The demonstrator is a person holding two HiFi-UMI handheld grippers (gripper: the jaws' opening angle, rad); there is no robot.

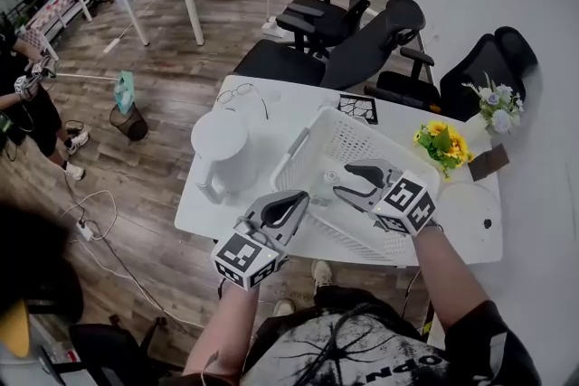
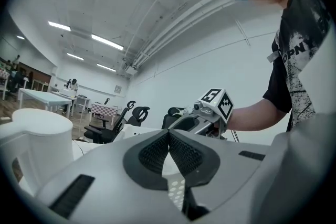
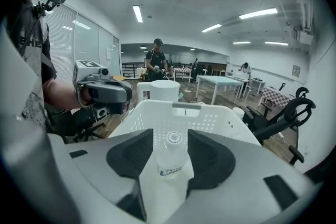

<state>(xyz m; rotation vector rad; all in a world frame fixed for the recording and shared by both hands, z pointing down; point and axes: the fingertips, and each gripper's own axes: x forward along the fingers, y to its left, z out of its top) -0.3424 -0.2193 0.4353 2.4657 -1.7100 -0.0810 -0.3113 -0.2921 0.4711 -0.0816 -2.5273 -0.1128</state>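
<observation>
Far left of the bench (image 1: 201, 214): a white lidded jug (image 1: 222, 149) stands upright, and a pair of glasses (image 1: 237, 92) lies behind it.

Left claw (image 2: 168, 132): I read it as closed, pads meeting at the tips, with nothing between them. It hangs over the bench's near edge, between the jug and the basket and just outside the basket's near-left corner.

Basket (image 1: 357, 124): white and perforated, it sits mid-bench with its open top toward my head camera.

Bottle (image 3: 170, 161): small and clear with a white cap, it stands inside the basket near the front wall. I judge its long axis to be upright.

Right claw (image 1: 344, 188): the jaws are apart, reaching into the basket from the near-right. The bottle stands in the gap with a pad on either side, its cap about level with the pad tips. I see neither pad pressing on it, so I read the claw as bracketing the bottle, not gripping it.

Bottle to claw: it lies dead ahead in the right claw's mouth, and its upright axis crosses the line the jaws close along. The right claw is much the nearer; the left is outside the basket wall, apart from the bottle.

Far right of the bench: yellow flowers (image 1: 443, 145) stand just beside the basket's right corner.
</observation>
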